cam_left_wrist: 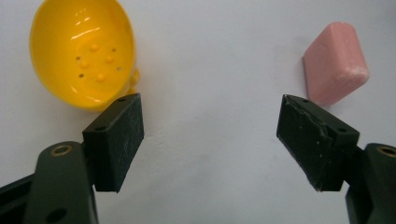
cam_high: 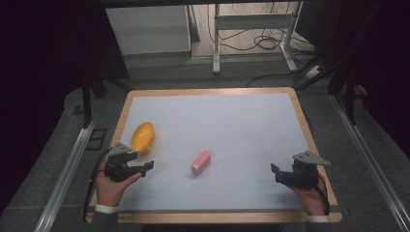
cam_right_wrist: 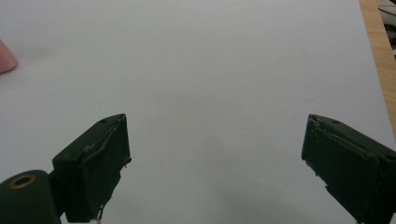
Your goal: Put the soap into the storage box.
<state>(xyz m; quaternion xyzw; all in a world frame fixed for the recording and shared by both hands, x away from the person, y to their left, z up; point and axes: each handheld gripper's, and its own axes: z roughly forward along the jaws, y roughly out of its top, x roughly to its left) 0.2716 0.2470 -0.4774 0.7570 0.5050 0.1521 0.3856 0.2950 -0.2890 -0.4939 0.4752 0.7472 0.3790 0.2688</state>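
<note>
A yellow oval dish [cam_high: 142,136] with small bumps and holes inside lies on the white mat at the left; the left gripper view has the dish [cam_left_wrist: 83,50] at upper left. A pink bar of soap [cam_high: 201,162] lies near the mat's middle, and the soap [cam_left_wrist: 335,62] appears at upper right. My left gripper [cam_high: 147,166] hovers just below the dish, jaws wide open [cam_left_wrist: 210,135], nothing between them. My right gripper [cam_high: 275,173] is at the mat's right side, also open [cam_right_wrist: 215,163] and empty. A pink edge of the soap [cam_right_wrist: 5,57] peeks in at far left.
The white mat [cam_high: 227,125] sits on a wooden-edged board [cam_high: 302,116]. Metal rails [cam_high: 67,169] run along both sides. Beyond the board are a white cabinet [cam_high: 150,29], a metal frame [cam_high: 251,21] and cables [cam_high: 268,42] on the floor.
</note>
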